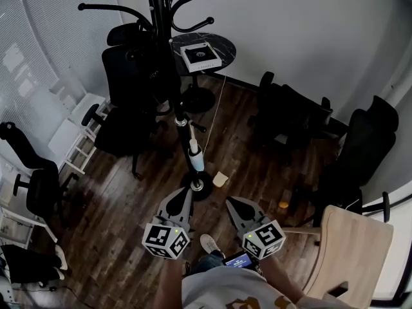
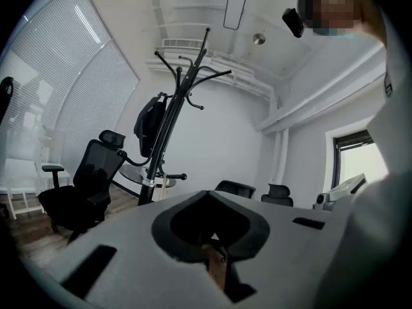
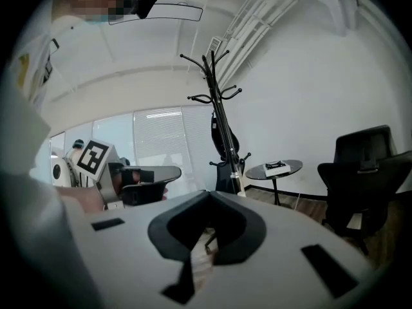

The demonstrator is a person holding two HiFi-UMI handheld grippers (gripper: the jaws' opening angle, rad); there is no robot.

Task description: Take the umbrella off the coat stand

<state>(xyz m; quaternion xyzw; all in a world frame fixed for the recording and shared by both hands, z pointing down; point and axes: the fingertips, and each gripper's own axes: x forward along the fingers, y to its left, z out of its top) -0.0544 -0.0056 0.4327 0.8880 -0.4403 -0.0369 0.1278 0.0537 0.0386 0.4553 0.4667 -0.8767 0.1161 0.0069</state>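
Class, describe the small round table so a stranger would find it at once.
Find the tall black coat stand mid-room. Just beyond it, near the white wall, stands the round table. Alone among black office chairs, it has a dark top carrying a flat white-edged box.

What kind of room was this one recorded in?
Probably an office or meeting room: black mesh swivel chairs with armrests, a tall black metal coat stand beside a small round dark table, and white slatted window blinds.
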